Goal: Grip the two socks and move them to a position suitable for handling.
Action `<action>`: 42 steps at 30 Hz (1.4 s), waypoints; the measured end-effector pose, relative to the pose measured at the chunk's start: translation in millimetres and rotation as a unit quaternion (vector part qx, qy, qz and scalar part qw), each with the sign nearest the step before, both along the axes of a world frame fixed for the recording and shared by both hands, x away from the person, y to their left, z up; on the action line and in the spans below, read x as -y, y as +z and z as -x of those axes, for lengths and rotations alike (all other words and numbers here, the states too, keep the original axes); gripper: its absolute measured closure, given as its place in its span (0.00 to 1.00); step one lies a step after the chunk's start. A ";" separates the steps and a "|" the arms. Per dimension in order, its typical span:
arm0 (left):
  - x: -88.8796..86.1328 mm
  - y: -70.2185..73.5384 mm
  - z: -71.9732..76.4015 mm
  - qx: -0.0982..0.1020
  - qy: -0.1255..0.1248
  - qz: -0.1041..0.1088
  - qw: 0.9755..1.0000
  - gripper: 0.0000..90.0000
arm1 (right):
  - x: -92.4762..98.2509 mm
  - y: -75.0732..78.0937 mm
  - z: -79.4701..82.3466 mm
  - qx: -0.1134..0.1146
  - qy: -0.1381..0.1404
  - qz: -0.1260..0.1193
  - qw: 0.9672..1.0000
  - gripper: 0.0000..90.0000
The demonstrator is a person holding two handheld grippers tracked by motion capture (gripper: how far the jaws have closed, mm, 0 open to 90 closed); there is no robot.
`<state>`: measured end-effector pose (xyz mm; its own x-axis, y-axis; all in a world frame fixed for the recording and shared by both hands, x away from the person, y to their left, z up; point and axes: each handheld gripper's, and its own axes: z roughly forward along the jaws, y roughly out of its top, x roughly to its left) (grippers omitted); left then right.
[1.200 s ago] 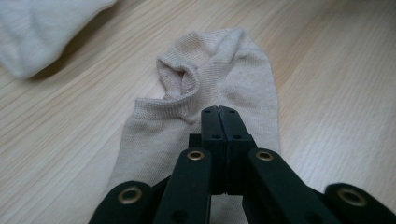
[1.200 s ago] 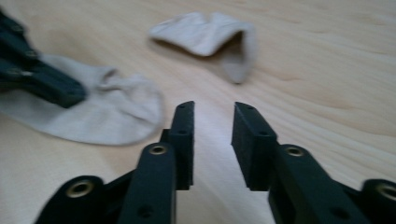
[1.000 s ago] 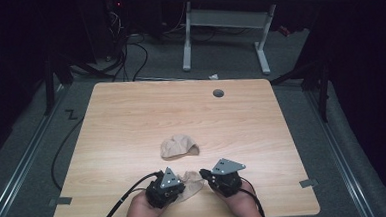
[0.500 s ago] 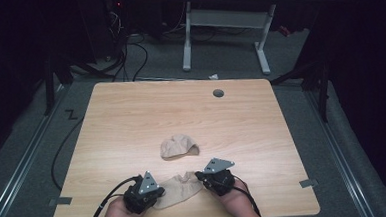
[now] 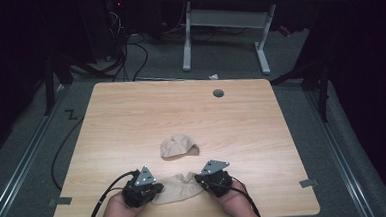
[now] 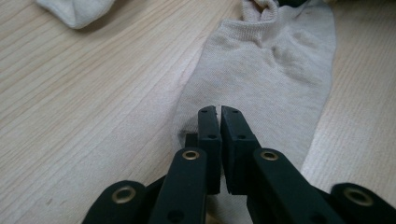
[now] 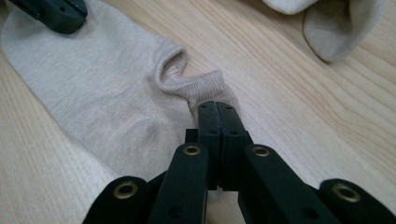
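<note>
We see the wooden table (image 5: 131, 116) bare across its far half and along both sides, so a gripper could pass freely there. Near the front edge, the flat sock (image 5: 177, 188) lies stretched between the left gripper (image 5: 156, 188) and the right gripper (image 5: 198, 178), filling the gap between them. Just beyond it sits the bunched sock (image 5: 179, 146), a low obstacle on the midline. A small round hole (image 5: 218, 93) marks the far edge, flush with the surface

Left gripper (image 5: 157, 188) and right gripper (image 5: 198, 178) low, jaws closed.
</note>
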<state>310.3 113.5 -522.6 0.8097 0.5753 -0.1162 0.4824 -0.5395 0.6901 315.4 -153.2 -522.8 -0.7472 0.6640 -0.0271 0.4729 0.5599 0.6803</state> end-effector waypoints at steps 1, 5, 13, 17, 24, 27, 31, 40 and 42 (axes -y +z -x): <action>0.8 0.8 -0.3 0.003 -0.010 -0.009 1.000 0.96 | 1.0 0.1 1.4 -0.001 -0.002 0.001 1.000 1.00; 7.7 2.6 1.3 0.010 -0.040 -0.028 0.999 0.96 | 8.4 0.2 7.7 0.000 -0.009 0.000 1.000 1.00; 4.3 12.0 -4.9 0.029 -0.013 -0.010 0.999 0.86 | 22.1 7.5 13.1 0.018 -0.033 -0.034 0.999 0.94; -15.9 18.7 -13.7 0.056 0.039 0.008 0.998 0.75 | 22.8 12.5 9.9 0.029 -0.049 -0.051 0.997 0.85; -50.0 23.4 -31.5 0.057 0.099 0.045 0.992 0.61 | 13.9 23.1 -10.5 0.029 -0.064 -0.056 0.996 0.70; -56.7 23.7 -36.1 0.054 0.110 0.053 0.991 0.57 | 5.5 25.1 -22.8 0.026 -0.073 -0.053 0.996 0.65; -59.3 22.1 -38.2 0.061 0.119 0.040 0.990 0.51 | -5.9 25.9 -39.7 0.009 -0.069 -0.059 0.996 0.61; -71.3 20.8 -40.5 0.049 0.145 0.052 0.987 0.48 | -48.5 37.1 -71.7 0.010 -0.031 -0.058 0.998 0.54; -74.1 20.5 -40.8 0.052 0.153 0.053 0.985 0.51 | -55.8 35.9 -76.3 0.006 -0.027 -0.055 0.998 0.53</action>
<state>351.1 187.6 -502.1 0.6106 0.7836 -0.1147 0.5348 -0.3012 0.7895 391.7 -97.4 -486.9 -0.7102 0.7029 0.0397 0.4924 0.4556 0.7416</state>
